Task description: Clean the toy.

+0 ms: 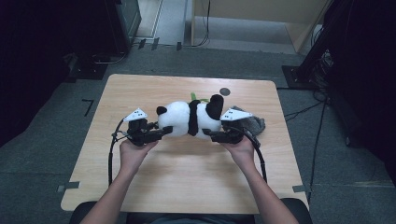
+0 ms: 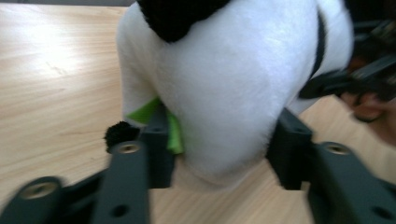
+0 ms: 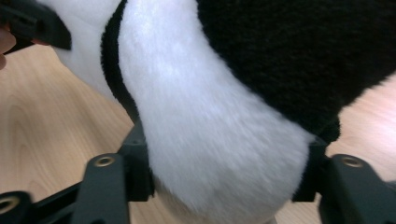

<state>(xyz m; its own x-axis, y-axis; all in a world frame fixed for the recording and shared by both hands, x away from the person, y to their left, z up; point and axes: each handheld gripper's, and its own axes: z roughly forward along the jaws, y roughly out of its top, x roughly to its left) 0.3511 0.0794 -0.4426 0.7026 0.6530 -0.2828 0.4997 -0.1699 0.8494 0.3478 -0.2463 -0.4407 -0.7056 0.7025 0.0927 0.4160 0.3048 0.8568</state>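
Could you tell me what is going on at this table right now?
A person is holding a plush panda between two hand-held tools over a wooden table. The left claw is closed on the white head end, and the right claw is closed on the body end near a black limb. In both gripper views the jaws press into the plush on either side. A grey cloth-like item lies on the table behind the right hand.

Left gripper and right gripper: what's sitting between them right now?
The plush panda lies between the left gripper and the right gripper, each clamped on an end; the high view shows it.
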